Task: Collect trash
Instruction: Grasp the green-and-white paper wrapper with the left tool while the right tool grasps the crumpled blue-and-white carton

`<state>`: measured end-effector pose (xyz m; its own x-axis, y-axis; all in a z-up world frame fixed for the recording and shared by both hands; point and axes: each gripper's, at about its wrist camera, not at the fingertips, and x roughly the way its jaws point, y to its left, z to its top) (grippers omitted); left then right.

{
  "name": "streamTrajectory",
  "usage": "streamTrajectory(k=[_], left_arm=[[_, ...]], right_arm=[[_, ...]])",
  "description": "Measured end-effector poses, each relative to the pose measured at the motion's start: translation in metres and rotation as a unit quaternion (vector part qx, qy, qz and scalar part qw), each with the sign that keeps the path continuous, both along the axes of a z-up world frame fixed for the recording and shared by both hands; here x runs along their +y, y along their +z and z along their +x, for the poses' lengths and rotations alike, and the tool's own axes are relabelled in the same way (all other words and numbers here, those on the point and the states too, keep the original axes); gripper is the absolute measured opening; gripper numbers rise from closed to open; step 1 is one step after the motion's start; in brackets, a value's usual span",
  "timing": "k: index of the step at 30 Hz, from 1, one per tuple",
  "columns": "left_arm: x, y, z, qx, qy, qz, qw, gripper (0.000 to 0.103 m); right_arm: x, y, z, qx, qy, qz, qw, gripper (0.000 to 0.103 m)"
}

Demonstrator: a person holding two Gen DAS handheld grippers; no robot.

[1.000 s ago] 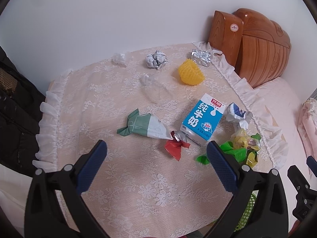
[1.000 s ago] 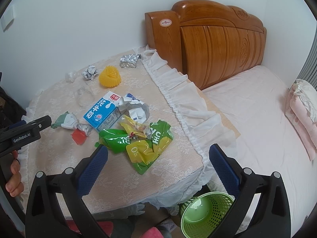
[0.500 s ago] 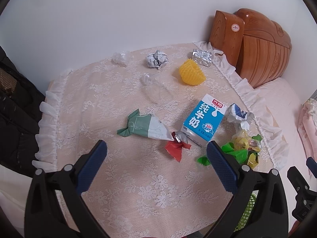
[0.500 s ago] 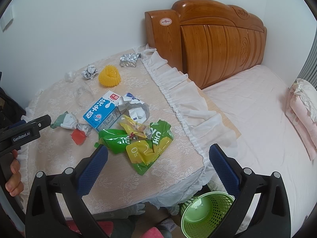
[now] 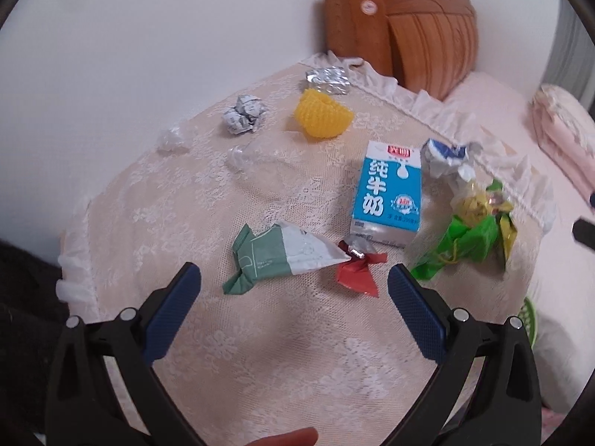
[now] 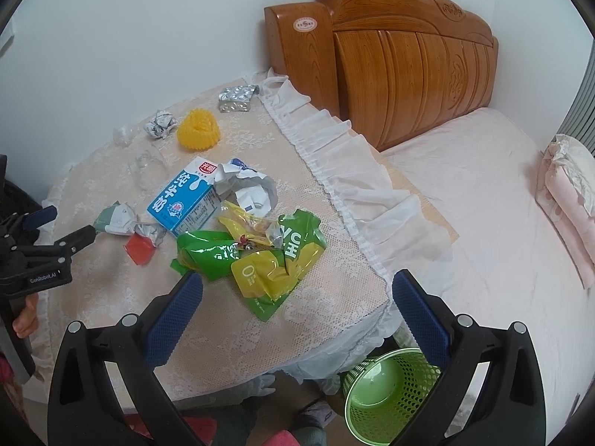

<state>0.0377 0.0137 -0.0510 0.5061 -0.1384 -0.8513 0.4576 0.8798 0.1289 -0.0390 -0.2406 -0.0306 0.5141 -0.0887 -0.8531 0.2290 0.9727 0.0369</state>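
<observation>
Trash lies on a lace-covered table. A green-and-white wrapper and a red wrapper lie just ahead of my open, empty left gripper. A blue milk carton, crumpled paper, a green-yellow snack bag, a yellow foam net, a paper ball and a blister pack lie beyond. My right gripper is open and empty over the table's near edge, close to the snack bag. A green bin stands on the floor below.
A clear plastic bottle and a clear crumpled wrap lie at the table's left back. A wooden headboard and a pink bed are to the right. The left gripper shows in the right wrist view.
My left gripper has moved forward and turned right, closer to the green-and-white and red wrappers. The right gripper has barely moved.
</observation>
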Motion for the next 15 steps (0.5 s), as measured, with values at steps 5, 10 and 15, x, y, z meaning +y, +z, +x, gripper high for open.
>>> streamTrajectory(k=[5,10,15], left_arm=[[-0.009,-0.021,0.015,0.025,-0.125,0.036,0.9911,0.097],[-0.024,-0.038,0.027,0.031,-0.222,0.079,0.9714,0.097],[-0.023,-0.06,0.033,0.033,-0.276,0.123,0.9526,0.096]], right_arm=[[-0.002,-0.013,0.004,0.019,-0.018,0.011,1.0,0.101],[-0.002,-0.024,0.01,0.031,-0.037,0.024,0.999,0.101],[0.002,-0.033,0.022,0.038,-0.036,0.027,0.998,0.101]])
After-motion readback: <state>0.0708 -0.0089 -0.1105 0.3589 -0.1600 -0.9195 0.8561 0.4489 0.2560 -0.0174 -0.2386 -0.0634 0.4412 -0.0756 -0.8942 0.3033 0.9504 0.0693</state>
